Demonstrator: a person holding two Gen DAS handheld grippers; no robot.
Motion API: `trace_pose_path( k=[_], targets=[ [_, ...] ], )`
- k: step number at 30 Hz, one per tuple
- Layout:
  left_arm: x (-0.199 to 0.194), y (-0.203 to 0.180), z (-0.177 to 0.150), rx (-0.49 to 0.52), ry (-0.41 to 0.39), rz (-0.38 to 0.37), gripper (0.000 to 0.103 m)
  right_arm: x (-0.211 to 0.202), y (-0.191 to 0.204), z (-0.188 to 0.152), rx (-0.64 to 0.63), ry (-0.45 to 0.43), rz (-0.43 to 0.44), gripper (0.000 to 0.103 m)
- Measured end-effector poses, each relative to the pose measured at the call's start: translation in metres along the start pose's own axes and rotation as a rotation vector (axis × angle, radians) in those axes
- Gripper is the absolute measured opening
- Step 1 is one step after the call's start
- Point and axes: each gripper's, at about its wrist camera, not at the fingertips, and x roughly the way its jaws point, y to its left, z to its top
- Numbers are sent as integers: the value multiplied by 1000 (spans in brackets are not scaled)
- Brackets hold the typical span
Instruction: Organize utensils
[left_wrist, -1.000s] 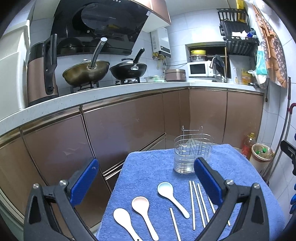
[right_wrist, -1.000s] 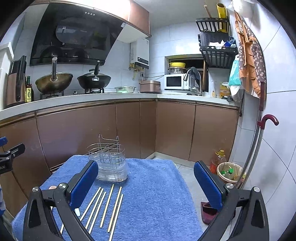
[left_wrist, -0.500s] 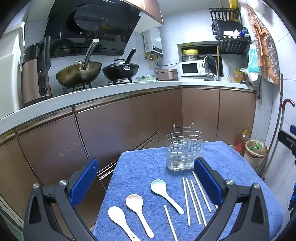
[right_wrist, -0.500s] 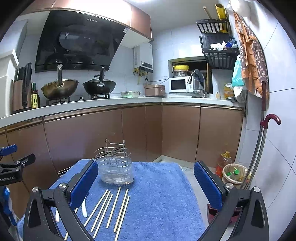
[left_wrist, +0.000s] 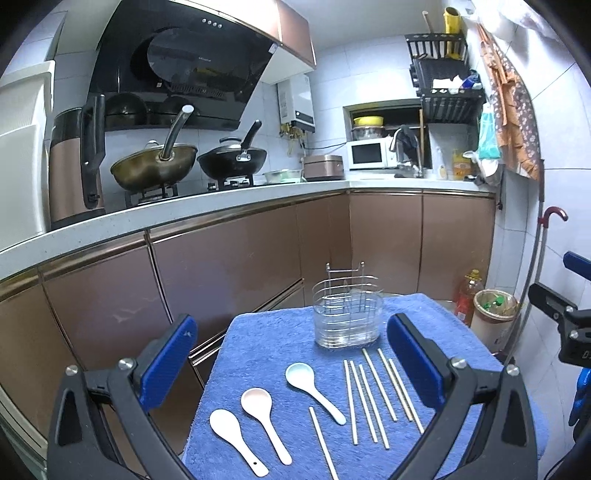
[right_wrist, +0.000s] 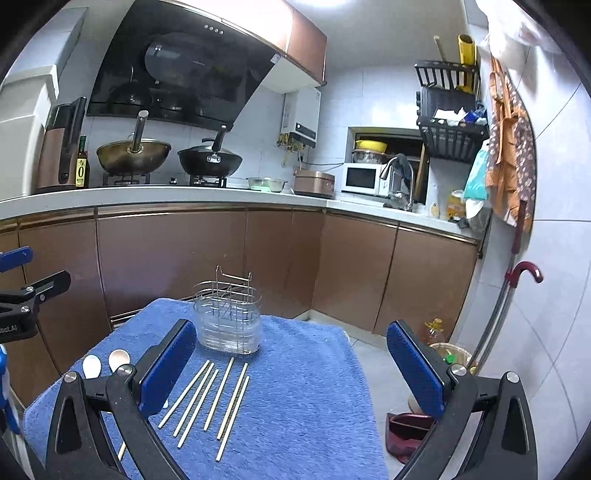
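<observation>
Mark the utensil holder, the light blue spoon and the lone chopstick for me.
utensil holder (left_wrist: 346, 317): left wrist view, front of its wire wall.
light blue spoon (left_wrist: 300, 372): left wrist view, its bowl.
lone chopstick (left_wrist: 322, 440): left wrist view, mid-shaft.

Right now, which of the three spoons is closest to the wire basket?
The pale blue spoon. It lies nearest the wire basket; the pink spoon and the white spoon sit farther back.

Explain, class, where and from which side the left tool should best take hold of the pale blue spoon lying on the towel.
Probably the handle, near its middle. The pale blue spoon lies flat on the blue towel, its bowl toward the wire holder and its thin handle running back to the right. Bring the open left tool down from above, fingers straddling the handle crosswise; the lone chopstick beside the handle's end leaves less room there.
</observation>
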Motion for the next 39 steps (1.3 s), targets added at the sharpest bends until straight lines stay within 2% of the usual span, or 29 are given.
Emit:
trace_pose_path(
  k=[4,8,12,16,19,23,28,31,34,36,39],
  targets=[
    [-21,9,4,-57,-46,25,103,-17,4,3,-16,-24,-15,103],
    [-33,13,8,-70,-66,50,103,-30,7,4,-36,-39,-23,103],
    [-34,19,10,-101,-64,42,103,-31,9,5,-45,-40,-17,103],
    [-23,22,9,-119,-31,23,103,-25,10,5,-49,-34,-15,103],
    [-10,22,6,-127,-4,44,103,-18,10,3,-52,-21,-15,103],
    [12,21,2,-137,43,37,103,-2,10,0,-56,13,-9,103],
    [51,24,-7,-155,160,-17,103,36,5,-5,-30,112,57,103],
    [88,28,-14,-199,288,-118,103,73,-6,-11,32,222,134,94],
    [119,25,-18,-219,376,-201,102,109,-12,-20,67,333,201,75],
    [145,19,-23,-234,449,-263,102,140,-18,-28,119,431,276,53],
    [190,2,-31,-238,566,-350,97,182,-19,-44,199,556,385,35]
  ],
)
